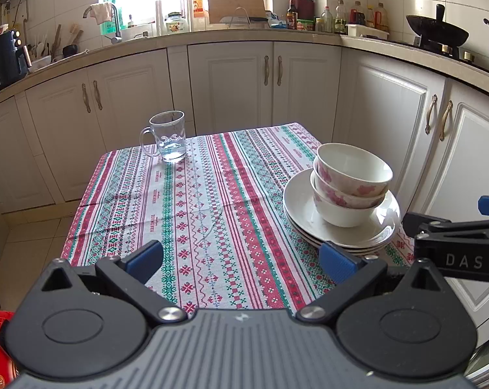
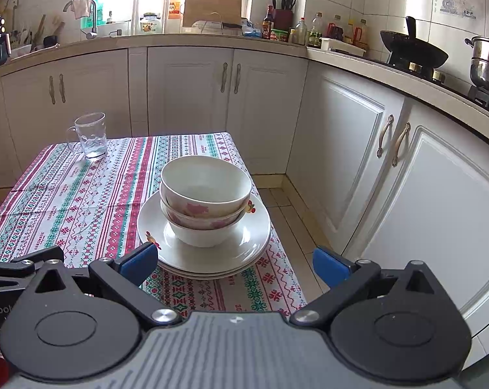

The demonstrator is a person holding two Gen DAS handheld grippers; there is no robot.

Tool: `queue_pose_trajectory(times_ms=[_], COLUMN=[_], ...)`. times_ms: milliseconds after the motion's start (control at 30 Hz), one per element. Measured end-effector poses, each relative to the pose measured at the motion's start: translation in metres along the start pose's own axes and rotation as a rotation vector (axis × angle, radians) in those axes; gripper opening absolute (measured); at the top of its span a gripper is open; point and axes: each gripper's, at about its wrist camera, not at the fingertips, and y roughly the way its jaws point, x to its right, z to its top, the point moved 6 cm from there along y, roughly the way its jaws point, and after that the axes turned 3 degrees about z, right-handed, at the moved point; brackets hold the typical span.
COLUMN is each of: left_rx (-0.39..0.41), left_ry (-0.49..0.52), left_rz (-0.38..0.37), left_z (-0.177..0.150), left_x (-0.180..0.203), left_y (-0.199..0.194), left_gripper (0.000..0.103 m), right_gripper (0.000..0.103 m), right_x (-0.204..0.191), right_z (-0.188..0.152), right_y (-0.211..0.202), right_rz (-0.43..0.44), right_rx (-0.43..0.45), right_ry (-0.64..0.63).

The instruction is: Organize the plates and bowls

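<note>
Three nested bowls, the upper two with pink flowers, stand on a stack of white plates near the table's right edge. The same bowls and plates show at the right in the left wrist view. My right gripper is open and empty, just in front of the plates. My left gripper is open and empty over the tablecloth, left of the stack. The right gripper's body shows at the right edge of the left wrist view.
A glass mug stands at the table's far left, also in the right wrist view. The striped tablecloth covers a small table. White cabinets and a cluttered counter surround it, with tiled floor to the right.
</note>
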Motion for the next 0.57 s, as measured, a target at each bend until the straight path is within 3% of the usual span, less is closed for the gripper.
queue_pose_trajectory(times_ms=[567], left_rx=[0.004], left_ry=[-0.004], left_rz=[-0.001], left_z=[0.0013], left_x=[0.0], left_y=[-0.0024], left_gripper=[0.102], right_gripper=[0.103], right_x=[-0.0007], right_z=[0.0038], right_y=[-0.0028], right_rz=[-0.006], right_rx=[0.008], right_ry=[-0.006])
